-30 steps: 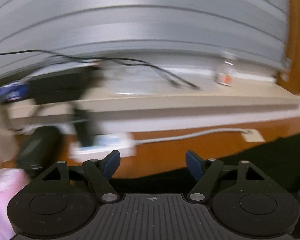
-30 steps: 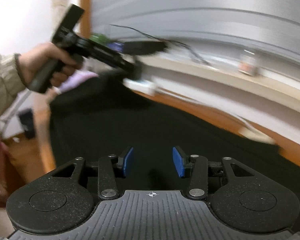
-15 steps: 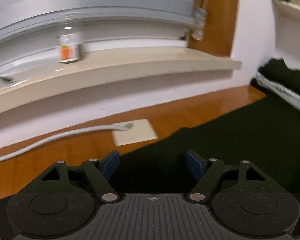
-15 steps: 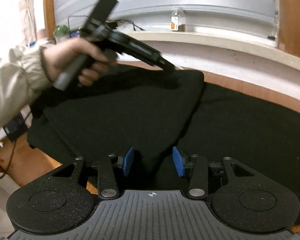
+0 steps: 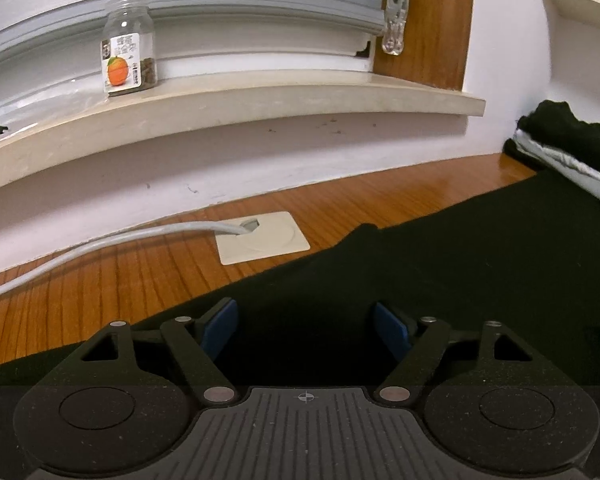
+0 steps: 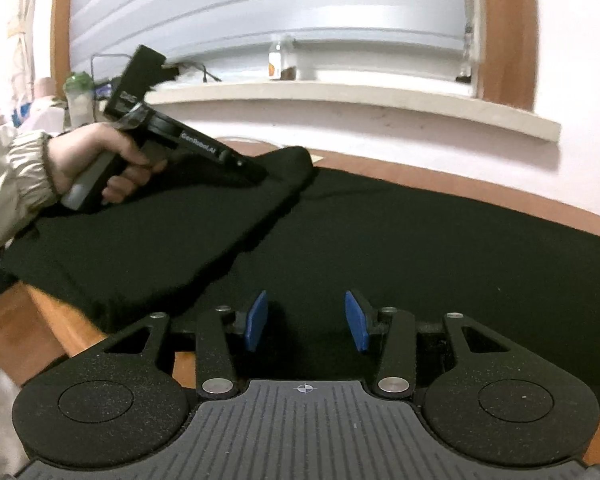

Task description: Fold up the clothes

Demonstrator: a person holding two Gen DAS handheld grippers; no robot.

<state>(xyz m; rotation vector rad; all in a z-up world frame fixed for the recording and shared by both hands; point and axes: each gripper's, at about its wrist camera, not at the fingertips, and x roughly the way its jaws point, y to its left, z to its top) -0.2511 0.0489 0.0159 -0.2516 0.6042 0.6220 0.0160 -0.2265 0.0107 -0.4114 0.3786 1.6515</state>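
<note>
A black garment (image 5: 460, 260) (image 6: 420, 240) lies spread on the wooden table (image 5: 100, 288). Its left part is folded over toward the middle as a flap (image 6: 180, 232). A hand (image 6: 96, 164) holds my left gripper (image 5: 304, 326) (image 6: 260, 174), whose tips rest at the flap's far corner. The jaws stand wide open, with only cloth beneath them. My right gripper (image 6: 306, 322) hovers low over the garment's near edge beside the flap. Its blue pads (image 6: 256, 322) are partly apart and nothing is pinched between them.
A labelled glass jar (image 5: 128, 46) (image 6: 278, 60) stands on the window sill behind the table. A white cable (image 5: 100, 244) runs into a cover plate (image 5: 262, 236) in the tabletop. More dark clothes (image 5: 560, 132) are piled at the far right. A blind-cord pull (image 5: 396, 20) hangs by the frame.
The left gripper swept rightward and lower, and the garment's left part now lies folded over the middle. The right gripper also shifted along the cloth. Neither pair of jaws visibly changed its gap.
</note>
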